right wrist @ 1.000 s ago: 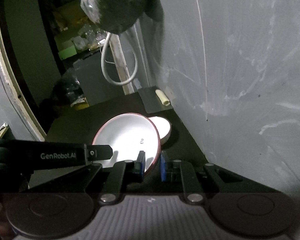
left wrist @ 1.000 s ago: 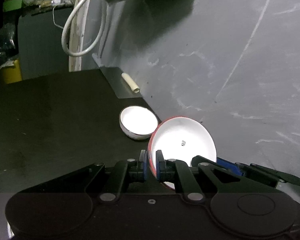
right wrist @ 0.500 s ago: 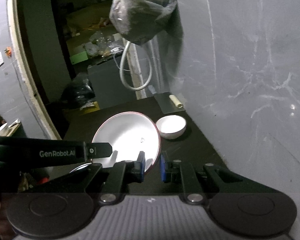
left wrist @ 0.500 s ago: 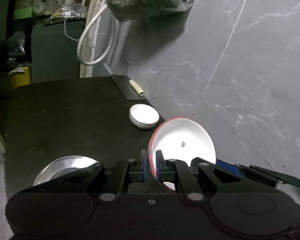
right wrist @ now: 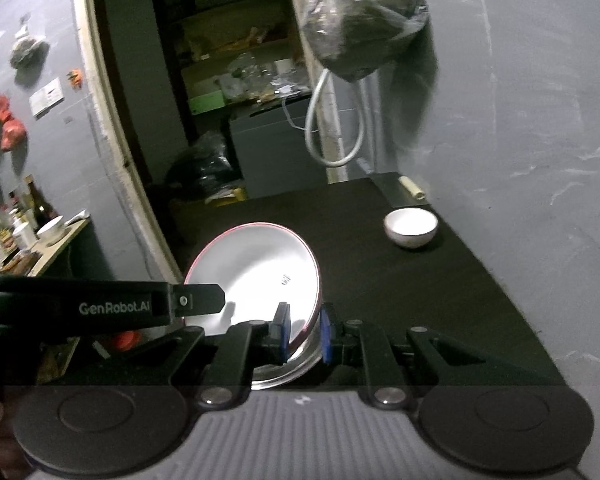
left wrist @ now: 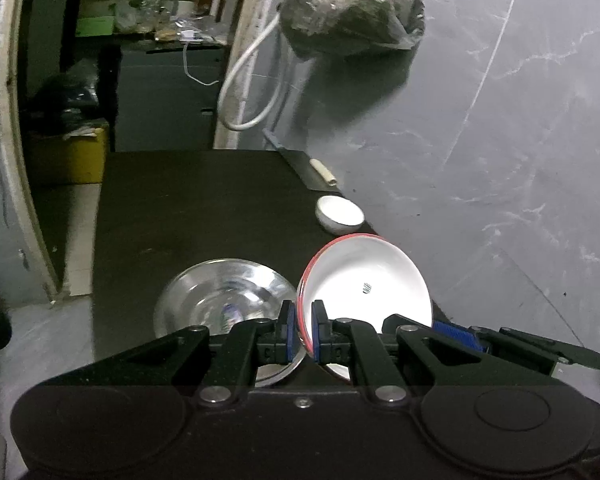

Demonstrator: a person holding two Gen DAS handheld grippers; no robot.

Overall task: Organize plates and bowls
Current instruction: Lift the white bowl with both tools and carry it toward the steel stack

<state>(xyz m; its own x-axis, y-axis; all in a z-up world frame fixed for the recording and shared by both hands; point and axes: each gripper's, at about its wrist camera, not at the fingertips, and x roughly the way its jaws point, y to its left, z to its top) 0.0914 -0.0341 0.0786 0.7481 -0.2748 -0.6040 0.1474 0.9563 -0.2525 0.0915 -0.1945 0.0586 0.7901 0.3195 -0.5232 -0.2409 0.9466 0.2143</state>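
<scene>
A white plate with a red rim (left wrist: 364, 280) is held tilted above the black table (left wrist: 204, 208). My left gripper (left wrist: 303, 330) is shut on its left edge. My right gripper (right wrist: 306, 332) is shut on its right edge, and the plate also shows in the right wrist view (right wrist: 256, 272). A shiny steel bowl (left wrist: 216, 300) sits on the table just below and left of the plate; part of it shows under the plate in the right wrist view (right wrist: 284, 372). A small white bowl (left wrist: 339, 215) stands farther back by the wall, also in the right wrist view (right wrist: 410, 227).
A grey marbled wall (left wrist: 500, 160) runs along the table's right side. A dark plastic bag (left wrist: 352, 12) and a white hose loop (left wrist: 244, 100) hang above the far end. A flat sheet with a small cream roll (left wrist: 324, 172) lies at the back. A doorway opens on the left.
Both grippers have pulled back and up with the plate. The small white bowl now lies farther off, and the steel bowl has come fully into view below the plate.
</scene>
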